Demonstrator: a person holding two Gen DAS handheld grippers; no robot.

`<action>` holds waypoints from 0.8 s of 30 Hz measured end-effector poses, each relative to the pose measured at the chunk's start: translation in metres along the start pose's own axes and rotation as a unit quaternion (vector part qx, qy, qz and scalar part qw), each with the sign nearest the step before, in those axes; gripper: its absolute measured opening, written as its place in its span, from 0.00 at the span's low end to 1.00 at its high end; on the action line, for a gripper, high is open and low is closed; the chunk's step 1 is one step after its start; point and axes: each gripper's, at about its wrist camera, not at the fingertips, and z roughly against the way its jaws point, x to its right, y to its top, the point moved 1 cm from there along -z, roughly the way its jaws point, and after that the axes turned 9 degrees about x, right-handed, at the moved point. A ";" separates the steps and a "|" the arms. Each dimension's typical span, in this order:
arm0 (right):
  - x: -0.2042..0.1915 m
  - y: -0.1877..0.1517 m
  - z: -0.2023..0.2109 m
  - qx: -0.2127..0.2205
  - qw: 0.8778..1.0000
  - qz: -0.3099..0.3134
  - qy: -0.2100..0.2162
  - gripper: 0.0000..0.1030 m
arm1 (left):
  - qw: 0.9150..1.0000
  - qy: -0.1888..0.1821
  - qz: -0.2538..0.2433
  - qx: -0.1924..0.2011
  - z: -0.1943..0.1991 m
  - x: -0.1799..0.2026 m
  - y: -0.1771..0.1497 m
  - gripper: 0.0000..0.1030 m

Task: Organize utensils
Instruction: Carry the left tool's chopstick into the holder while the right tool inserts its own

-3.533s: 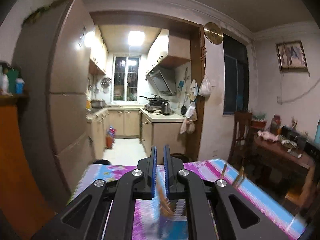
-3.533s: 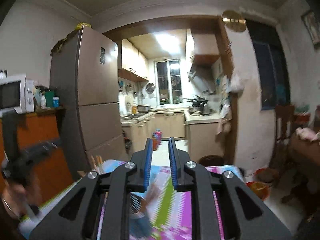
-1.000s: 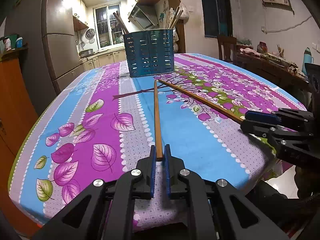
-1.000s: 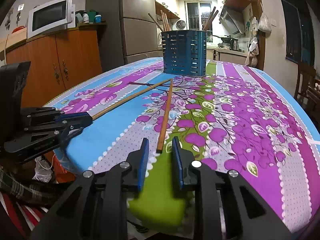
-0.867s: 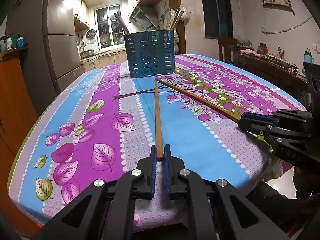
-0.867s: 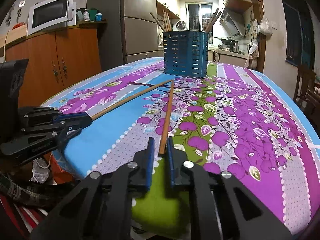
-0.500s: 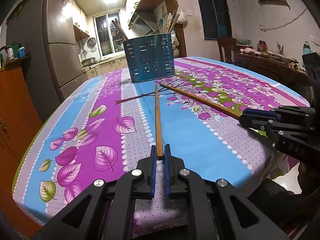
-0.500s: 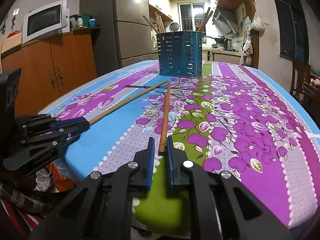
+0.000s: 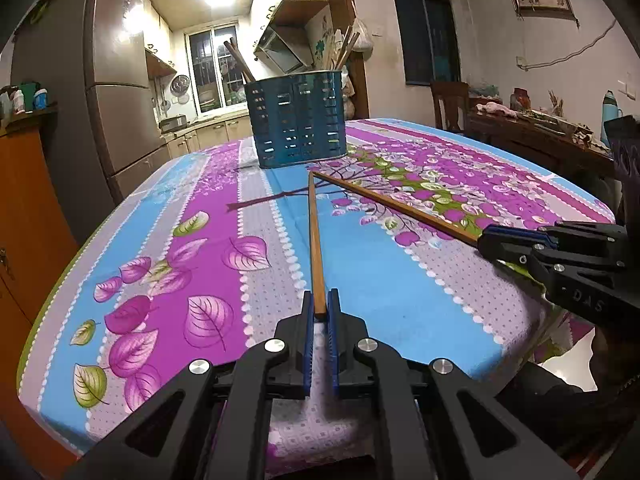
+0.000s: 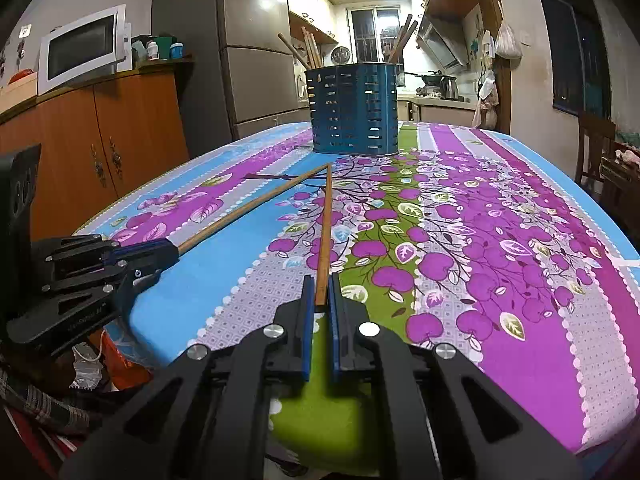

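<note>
Two wooden chopsticks lie on the flowered tablecloth, their far tips meeting in front of a blue slotted utensil holder (image 9: 296, 128) (image 10: 354, 116) that has several sticks in it. My left gripper (image 9: 320, 308) (image 10: 172, 250) is shut on the near end of the left chopstick (image 9: 314, 240) (image 10: 248, 210). My right gripper (image 10: 320, 300) (image 9: 484, 240) grips the near end of the right chopstick (image 10: 325, 232) (image 9: 400, 206), its jaws closing tight on it. Both grippers sit at the table's near edge.
The table (image 9: 200, 280) (image 10: 520, 260) is round-edged and drops off close behind both grippers. An orange cabinet (image 10: 100, 140) with a microwave stands to the left, and a wooden chair (image 9: 448, 104) and a cluttered side table stand to the right. The kitchen lies beyond.
Both grippers came down from facing the kitchen to the table's near edge. In the last second the right jaws closed onto their chopstick. The left kept its grip.
</note>
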 end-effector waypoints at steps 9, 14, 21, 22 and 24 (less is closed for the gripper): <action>0.000 0.035 0.020 0.041 0.999 0.030 -0.002 0.05 | 0.999 0.012 0.022 0.045 0.019 -0.021 0.041 0.07; 0.000 0.076 0.031 0.090 0.994 0.062 0.004 0.05 | 0.995 0.009 0.041 0.091 0.034 -0.036 0.081 0.07; 0.008 0.143 0.031 0.140 0.986 0.083 0.030 0.05 | 0.988 0.002 0.050 0.146 0.046 -0.053 0.138 0.07; 0.009 0.151 0.029 0.144 0.986 0.082 0.033 0.05 | 0.986 0.000 0.052 0.155 0.047 -0.056 0.148 0.07; 0.010 0.166 0.026 0.149 0.985 0.081 0.041 0.05 | 0.985 -0.003 0.056 0.166 0.049 -0.060 0.159 0.07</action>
